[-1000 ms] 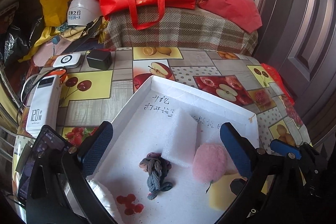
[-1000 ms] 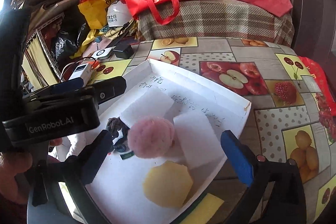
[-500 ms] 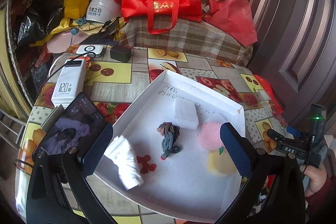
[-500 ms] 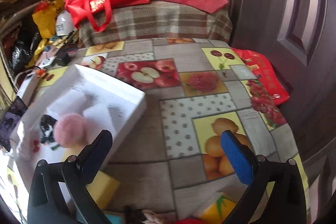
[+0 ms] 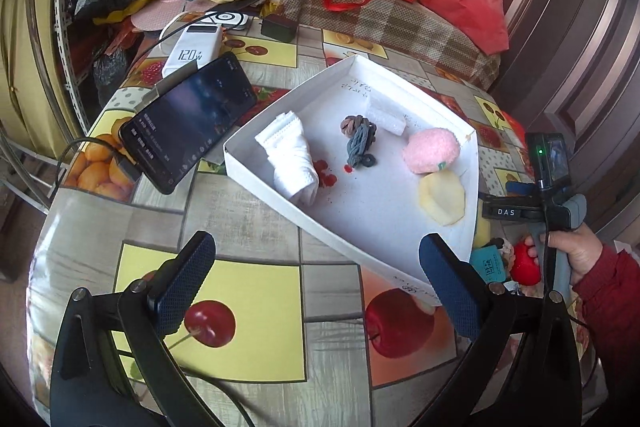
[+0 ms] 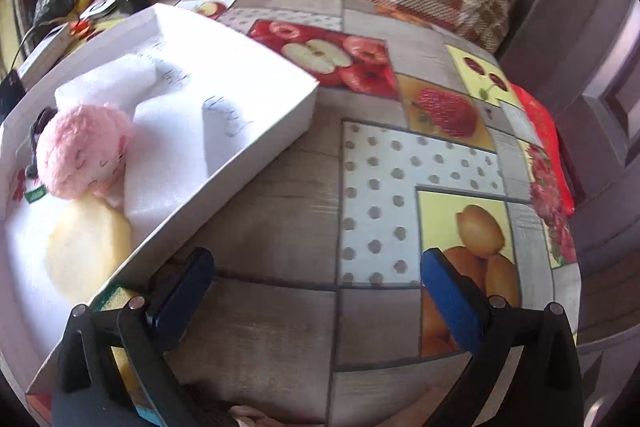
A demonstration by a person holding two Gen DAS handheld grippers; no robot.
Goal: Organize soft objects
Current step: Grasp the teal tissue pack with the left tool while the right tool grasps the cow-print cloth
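Left wrist view looks down over the left hand-held gripper [image 5: 316,283], whose two blue-padded fingers stand wide apart with nothing between them, above a tabletop [image 5: 248,227] covered in a fruit-print cloth. One shallow white cardboard tray [image 5: 260,183] lies on the cloth, and in it I count five soft things here: one rolled white cloth [image 5: 292,159] by the near-left wall, one knotted grey-and-brown fabric bundle [image 5: 359,141] in the middle, one white foam block [image 5: 386,115] just behind that bundle, one fluffy pink plush ball [image 5: 430,149] toward the right, and one pale yellow round sponge [image 5: 442,197] just in front of the ball. To the left of the tray one black smartphone [image 5: 188,123] leans up, with one white power bank [image 5: 194,53] behind it. At the right edge a hand in a red sleeve [image 5: 576,255] grips the handle of the other tool. Right wrist view shows the right hand-held gripper [image 6: 316,291] likewise spread open and empty, over bare cloth just beside the tray's right wall; from this side two white foam blocks appear, the nearer one [image 6: 168,155] touching the pink ball and the sponge.
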